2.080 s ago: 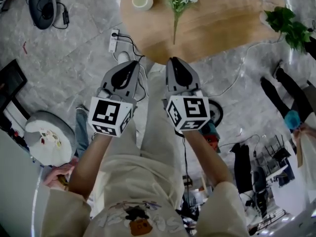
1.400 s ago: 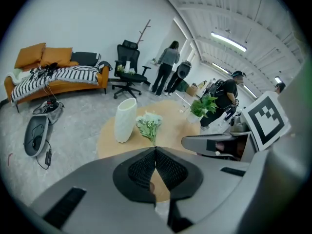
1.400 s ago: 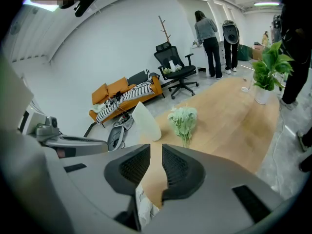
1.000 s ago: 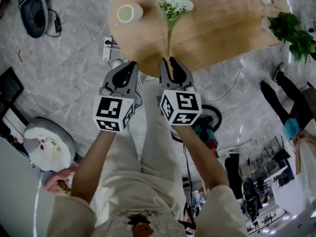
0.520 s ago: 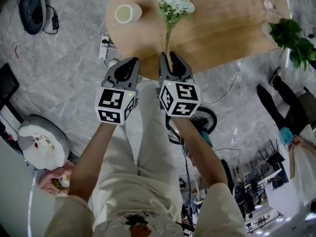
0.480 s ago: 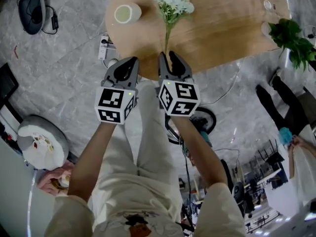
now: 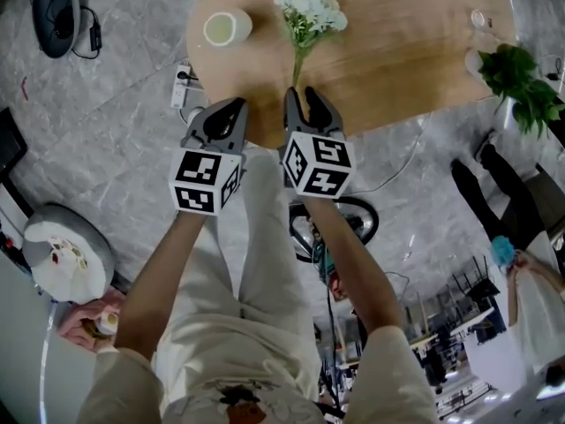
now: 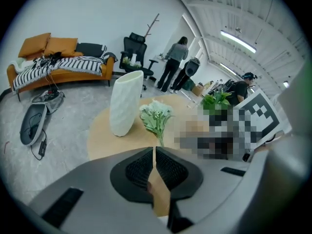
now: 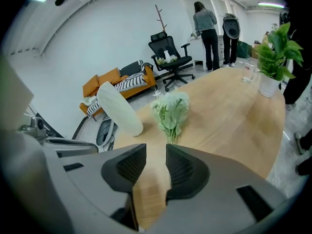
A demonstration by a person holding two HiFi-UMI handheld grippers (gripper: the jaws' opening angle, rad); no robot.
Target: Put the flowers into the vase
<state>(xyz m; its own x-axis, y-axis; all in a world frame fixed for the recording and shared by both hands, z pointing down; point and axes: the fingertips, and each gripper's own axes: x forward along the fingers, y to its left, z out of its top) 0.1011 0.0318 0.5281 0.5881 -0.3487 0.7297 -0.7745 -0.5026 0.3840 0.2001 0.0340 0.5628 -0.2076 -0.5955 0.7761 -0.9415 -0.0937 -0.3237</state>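
A bunch of white flowers (image 7: pixel 309 11) lies on the round wooden table (image 7: pixel 415 42), its stem pointing toward me. The white vase (image 7: pixel 227 27) stands upright to the left of it. My right gripper (image 7: pixel 301 95) hovers at the table's near edge, just short of the stem's end. Its jaws are open and have just been opening, with nothing between them. In the right gripper view the flowers (image 9: pixel 171 111) lie just beyond the jaws and the vase (image 9: pixel 119 108) is left of them. My left gripper (image 7: pixel 231 109) is shut and empty beside the right one, facing the vase (image 8: pixel 126 101) and flowers (image 8: pixel 156 118).
A potted plant (image 7: pixel 521 73) and a small glass (image 7: pixel 478 16) stand at the table's right end. A power strip (image 7: pixel 181 85) and cables lie on the floor by the table's left edge. An orange sofa (image 8: pixel 58 62), an office chair and standing people are further back.
Both grippers have come forward and down to the table's near edge. The right gripper's jaws stand wider apart than before. The flowers and vase have not moved.
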